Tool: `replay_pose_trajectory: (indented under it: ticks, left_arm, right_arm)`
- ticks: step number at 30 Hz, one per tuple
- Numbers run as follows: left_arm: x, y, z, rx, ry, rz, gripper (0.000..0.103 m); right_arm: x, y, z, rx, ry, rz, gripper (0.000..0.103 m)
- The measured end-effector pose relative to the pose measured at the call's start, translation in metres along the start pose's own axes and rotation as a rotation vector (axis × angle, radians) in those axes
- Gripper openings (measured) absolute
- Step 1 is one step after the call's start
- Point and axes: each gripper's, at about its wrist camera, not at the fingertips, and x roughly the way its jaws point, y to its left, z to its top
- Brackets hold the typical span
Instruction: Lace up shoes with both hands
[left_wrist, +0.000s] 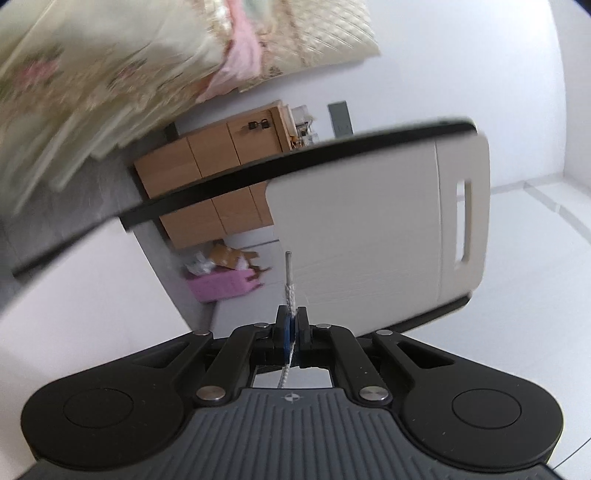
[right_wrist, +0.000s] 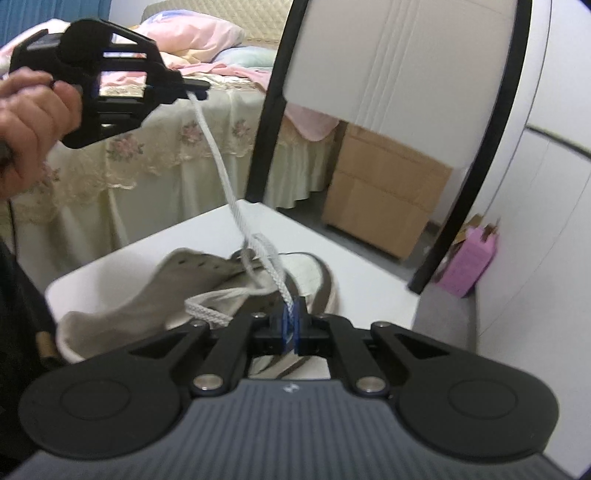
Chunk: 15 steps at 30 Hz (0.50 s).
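Right wrist view: shoe (right_wrist: 207, 291) on near table (right_wrist: 369, 291), left gripper (right_wrist: 201, 88) and right gripper (right_wrist: 290, 317) both clamped on lace (right_wrist: 225, 177). Step, by judgement: pulling slack through eyelet. Next: threading tip (left_wrist: 288, 264) into following eyelet.

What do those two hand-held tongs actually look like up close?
Both the left tongs and right tongs are matte black, with slotted linkage arms, silver rivets, blue pads, and a ribbed grey body bearing a small white emblem. A bare hand holds the left; dark clothing shows beside it.
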Motion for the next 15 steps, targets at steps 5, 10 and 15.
replay_pose_trajectory:
  ticks: [5, 10, 15]
  left_arm:
    - [0.007, -0.026, -0.015, 0.24, 0.014, 0.114, 0.003]
    - [0.018, -0.052, -0.048, 0.531, 0.058, 0.202, 0.003]
    - [0.029, -0.066, -0.09, 0.759, 0.149, 0.204, 0.003]
  right_arm:
    - [-0.004, -0.02, 0.002, 0.157, -0.01, 0.082, 0.038]
    - [-0.012, -0.043, 0.008, 0.351, -0.086, 0.178, 0.038]
    - [-0.015, -0.07, 0.017, 0.575, -0.194, 0.283, 0.038]
